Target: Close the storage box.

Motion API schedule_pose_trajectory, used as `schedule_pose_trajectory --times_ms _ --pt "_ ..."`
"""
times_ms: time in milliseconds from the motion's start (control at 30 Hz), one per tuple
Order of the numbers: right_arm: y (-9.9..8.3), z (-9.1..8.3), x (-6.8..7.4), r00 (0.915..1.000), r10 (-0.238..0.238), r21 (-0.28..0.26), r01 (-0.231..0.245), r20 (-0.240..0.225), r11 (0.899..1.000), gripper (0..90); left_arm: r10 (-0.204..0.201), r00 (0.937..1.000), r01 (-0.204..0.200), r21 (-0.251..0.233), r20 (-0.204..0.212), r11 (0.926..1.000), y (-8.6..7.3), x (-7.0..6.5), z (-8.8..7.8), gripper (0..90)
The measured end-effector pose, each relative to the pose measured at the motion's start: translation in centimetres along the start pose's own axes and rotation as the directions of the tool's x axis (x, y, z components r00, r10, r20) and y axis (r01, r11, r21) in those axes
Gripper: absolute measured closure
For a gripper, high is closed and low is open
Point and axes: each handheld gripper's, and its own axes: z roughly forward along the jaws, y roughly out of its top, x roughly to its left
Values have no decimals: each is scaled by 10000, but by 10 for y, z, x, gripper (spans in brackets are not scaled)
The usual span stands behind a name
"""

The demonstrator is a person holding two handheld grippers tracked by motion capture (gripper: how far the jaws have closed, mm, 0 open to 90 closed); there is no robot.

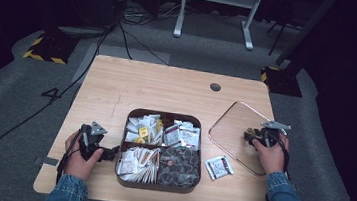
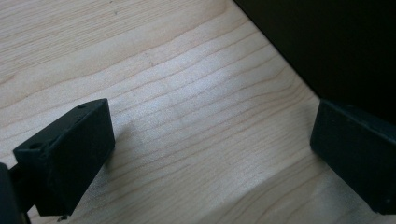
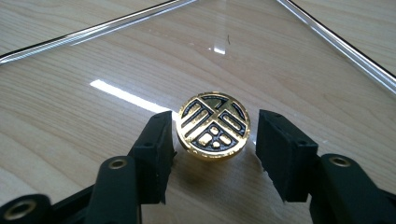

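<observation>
Your R gripper (image 3: 212,140) straddles the knob (image 3: 213,126) on the glass lid (image 1: 236,129).
High view: lid lies right of the tray (image 1: 161,151), your L gripper (image 1: 103,152) left of it. L view: jaws apart over bare table (image 2: 187,93). R view: jaws spread, left pad touching the knob, right pad clear; no grip yet.

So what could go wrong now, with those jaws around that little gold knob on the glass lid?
The right gripper has its jaws either side of the gold knob, one close, the other apart. An uneven squeeze might let the round knob slip. Lifted by the knob alone, the glass lid could tilt and knock the table or the packet beside it.
</observation>
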Motion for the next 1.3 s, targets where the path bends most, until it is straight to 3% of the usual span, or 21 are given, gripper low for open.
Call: schedule_pose_trajectory --times_ms 167,267,1000,1067,1300 --pt "-1 2 1 10000 41 -268 -41 4 9996 513 -2 10000 2 0 2 10000 0 0 0 1" --pt "-2 2 1 10000 -6 -407 3 -74 9992 581 0 10000 0 1 1 10000 0 0 0 1" --pt "-1 1 2 9999 147 -323 -147 -1 9994 591 5 10000 -5 1 5 10000 0 0 0 1" --pt "2 1 3 9999 112 -166 -113 -43 9998 591 7 10000 -7 2 6 10000 0 0 0 1" --pt "8 -5 2 9993 260 -384 -270 -268 9989 591 6 10000 -6 3 5 10000 0 0 0 1"
